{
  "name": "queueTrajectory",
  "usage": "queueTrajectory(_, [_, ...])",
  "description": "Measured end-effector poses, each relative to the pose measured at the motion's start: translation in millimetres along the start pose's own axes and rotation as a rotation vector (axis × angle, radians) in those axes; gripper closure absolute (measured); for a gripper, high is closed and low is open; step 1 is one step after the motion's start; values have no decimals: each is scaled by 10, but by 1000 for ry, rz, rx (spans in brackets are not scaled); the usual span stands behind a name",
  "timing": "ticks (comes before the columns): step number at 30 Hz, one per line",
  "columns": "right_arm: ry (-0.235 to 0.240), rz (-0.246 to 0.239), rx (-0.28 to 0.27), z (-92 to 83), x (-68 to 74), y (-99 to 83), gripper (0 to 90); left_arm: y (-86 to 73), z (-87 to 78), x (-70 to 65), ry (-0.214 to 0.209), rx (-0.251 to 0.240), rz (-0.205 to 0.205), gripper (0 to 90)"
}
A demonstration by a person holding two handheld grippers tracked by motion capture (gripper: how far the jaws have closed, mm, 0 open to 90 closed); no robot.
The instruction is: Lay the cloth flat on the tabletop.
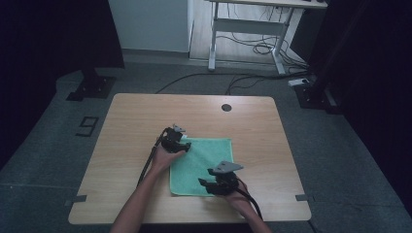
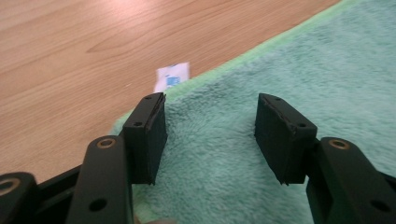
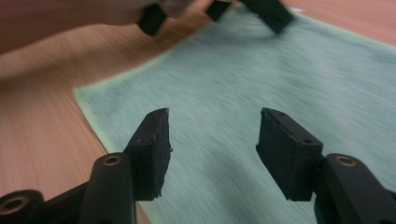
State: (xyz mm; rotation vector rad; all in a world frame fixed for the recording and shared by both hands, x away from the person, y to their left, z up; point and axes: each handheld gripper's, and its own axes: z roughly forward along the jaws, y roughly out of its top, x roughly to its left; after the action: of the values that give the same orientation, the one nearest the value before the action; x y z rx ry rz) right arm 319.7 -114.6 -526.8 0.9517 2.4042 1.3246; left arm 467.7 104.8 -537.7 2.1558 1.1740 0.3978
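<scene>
Cloth (image 1: 201, 166), green and spread flat, serves as the landmark on a pale wooden table (image 1: 131, 121). In the high view, the left gripper (image 1: 180, 144) sits at the cloth's far left corner, the right gripper (image 1: 210, 184) over its near edge, right of centre. A dark round port (image 1: 226, 107) lies in the tabletop well beyond the cloth. Grey floor (image 1: 58, 145) surrounds the table; a white desk frame (image 1: 245, 29) with loose cables (image 1: 257, 48) stands far behind it, dark stand bases (image 1: 91, 88) to either side.

In the left gripper view, the two black jaws stand well apart with nothing clamped between them; cloth pile lies under the gap. The left finger (image 2: 148, 135) is close to the cloth's lighter hem, near the corner. A small white label (image 2: 172, 77) juts from that hem onto bare wood (image 2: 70, 56).

In the right gripper view, which is streaked with motion blur, the jaws are likewise spread and hold nothing, and cloth (image 3: 243, 93) lies below them. Wood grain (image 3: 42, 140) shows beside the cloth's edge. Beyond the cloth's far side appear the other gripper's jaws and part of a hand (image 3: 70, 21).
</scene>
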Motion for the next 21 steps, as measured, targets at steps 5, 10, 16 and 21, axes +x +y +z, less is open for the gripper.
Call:
queueTrajectory(5, [37, -21, 37, 386, 205, 90, 411, -7, 10, 9, -4, -9, 6, 434])
queueTrajectory(10, [49, -53, 71, 630, 413, 149, 374, -18, 14, 0, 0, -13, 14, 425])
queueTrajectory(16, [15, -128, 105, 754, 647, 132, 331, -34, 14, -4, 1, -26, 5, 424])
queueTrajectory(21, [-5, -120, 102, 742, 682, 115, 334, -39, 18, -21, 12, -29, 5, 423])
